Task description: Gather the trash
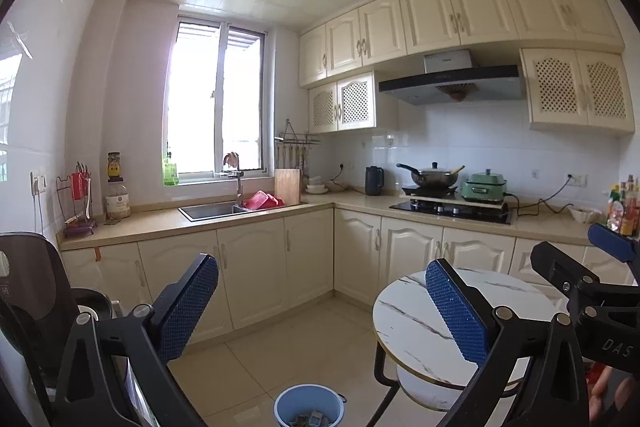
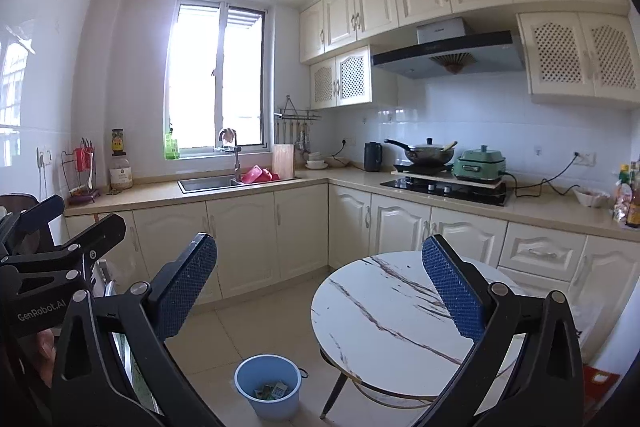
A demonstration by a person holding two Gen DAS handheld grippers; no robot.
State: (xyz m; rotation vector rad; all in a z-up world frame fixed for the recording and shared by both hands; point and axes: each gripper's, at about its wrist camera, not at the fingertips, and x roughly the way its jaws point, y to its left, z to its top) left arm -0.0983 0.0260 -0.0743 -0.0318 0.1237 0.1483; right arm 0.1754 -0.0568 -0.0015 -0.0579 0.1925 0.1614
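Observation:
A light blue bucket (image 1: 289, 402) (image 2: 260, 371) stands on the tiled floor, left of the round marble table (image 1: 412, 331) (image 2: 380, 319). Small wrappers and cartons (image 1: 311, 419) (image 2: 274, 391) lie in the bucket's bottom. The marble top is bare. My left gripper (image 1: 322, 311) is held open above the floor, nothing between its blue pads; the right wrist view catches its black fingers at the left edge (image 2: 72, 219). My right gripper (image 2: 320, 291) is also open and holds nothing, with the table edge behind its right finger. Its fingers show at the right edge in the left wrist view (image 1: 582, 251).
Cream cabinets and an L-shaped counter (image 2: 160, 197) run along the far walls, with a sink (image 2: 208, 183), a hob with a wok (image 2: 430, 151), a green cooker (image 2: 478, 165) and a kettle (image 2: 372, 157). A dark appliance (image 1: 32, 299) stands at the left. Bottles (image 2: 630, 195) stand at the far right.

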